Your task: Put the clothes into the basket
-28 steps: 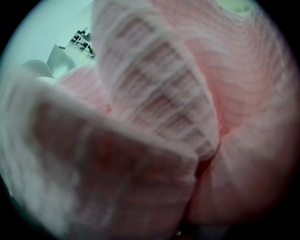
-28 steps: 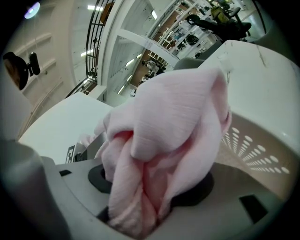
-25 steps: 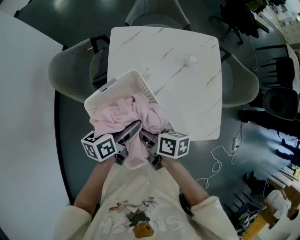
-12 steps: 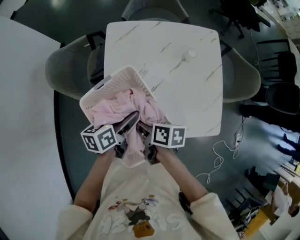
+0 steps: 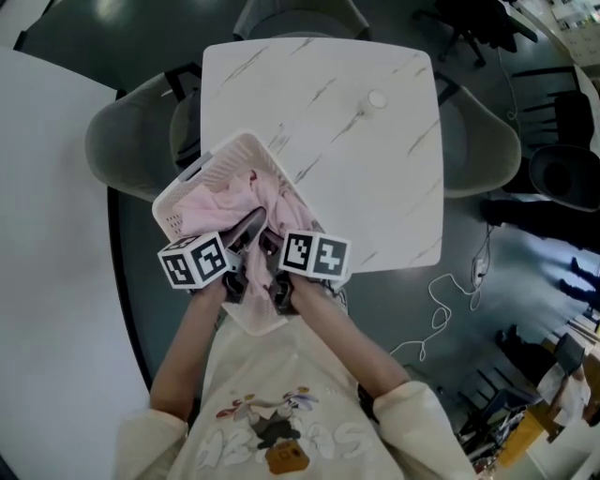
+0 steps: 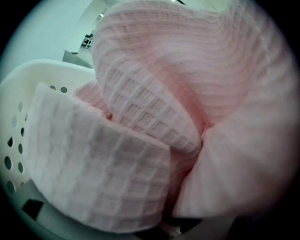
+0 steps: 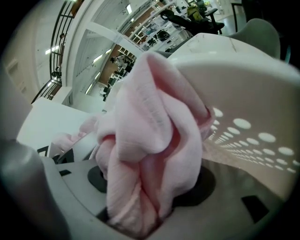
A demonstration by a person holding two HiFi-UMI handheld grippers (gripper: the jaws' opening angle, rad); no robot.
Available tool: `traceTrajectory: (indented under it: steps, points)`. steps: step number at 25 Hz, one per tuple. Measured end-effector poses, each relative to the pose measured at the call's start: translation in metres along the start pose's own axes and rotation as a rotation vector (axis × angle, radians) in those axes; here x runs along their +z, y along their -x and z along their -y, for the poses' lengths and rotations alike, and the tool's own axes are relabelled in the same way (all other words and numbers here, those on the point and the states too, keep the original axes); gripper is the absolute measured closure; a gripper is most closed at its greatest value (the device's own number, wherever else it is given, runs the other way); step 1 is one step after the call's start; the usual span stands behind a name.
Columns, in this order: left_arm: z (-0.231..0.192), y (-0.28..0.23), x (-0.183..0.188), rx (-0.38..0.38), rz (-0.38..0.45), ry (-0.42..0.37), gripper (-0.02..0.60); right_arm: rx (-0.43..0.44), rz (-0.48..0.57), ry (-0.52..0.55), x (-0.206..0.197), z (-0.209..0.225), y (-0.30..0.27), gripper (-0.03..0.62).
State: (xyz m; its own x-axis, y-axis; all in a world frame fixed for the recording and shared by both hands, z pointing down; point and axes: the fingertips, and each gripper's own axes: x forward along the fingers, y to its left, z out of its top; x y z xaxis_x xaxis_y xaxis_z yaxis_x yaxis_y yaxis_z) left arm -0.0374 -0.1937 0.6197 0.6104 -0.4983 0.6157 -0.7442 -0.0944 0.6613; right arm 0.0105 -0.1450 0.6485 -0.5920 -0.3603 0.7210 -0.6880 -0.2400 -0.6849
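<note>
A white perforated basket (image 5: 202,173) stands on the near left corner of the marble table (image 5: 375,187). A pink waffle-knit cloth (image 5: 225,202) lies heaped in it. Both grippers reach in over the basket's near rim, side by side. In the right gripper view, my right gripper (image 7: 145,187) is shut on a bunched fold of the pink cloth (image 7: 150,126), with the basket wall (image 7: 253,108) just to its right. My left gripper (image 5: 251,225) is buried in the pink cloth (image 6: 187,93), whose folds pinch together at its hidden jaws. The basket wall (image 6: 18,117) rises at its left.
A small round white thing (image 5: 377,98) lies far out on the table. Grey chairs stand at the left (image 5: 122,150), right (image 5: 487,150) and far side (image 5: 291,14). A large white tabletop (image 5: 47,234) fills the left. A white cable (image 5: 441,319) lies on the floor.
Both grippers have moved forward and a little left over the basket, carrying the pink cloth with them. Less cloth hangs over the near rim.
</note>
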Motion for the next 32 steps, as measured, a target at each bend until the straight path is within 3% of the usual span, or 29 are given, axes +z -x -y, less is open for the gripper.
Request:
traceTrajectory:
  steps: [5,11,16,21,28,32]
  points:
    - [-0.003,0.006,0.007,0.067,0.037,-0.01,0.143,-0.009,0.005,-0.011,-0.002,0.014,-0.013,0.312]
    - [0.001,0.017,0.007,0.076,0.044,-0.006,0.143,-0.078,0.014,0.064,-0.005,0.03,-0.025,0.312]
    - [0.002,0.027,0.0,0.088,0.029,0.007,0.143,-0.111,0.024,0.03,-0.011,0.047,-0.04,0.304]
    - [0.014,0.044,0.001,0.072,0.065,0.014,0.143,-0.086,0.031,-0.001,-0.019,0.057,-0.058,0.286]
    - [0.026,0.06,0.003,0.061,0.067,0.022,0.143,-0.141,0.047,-0.03,-0.02,0.06,-0.048,0.233]
    - [0.033,0.068,0.003,0.058,0.08,0.022,0.143,-0.111,0.089,-0.1,-0.017,0.048,-0.032,0.229]
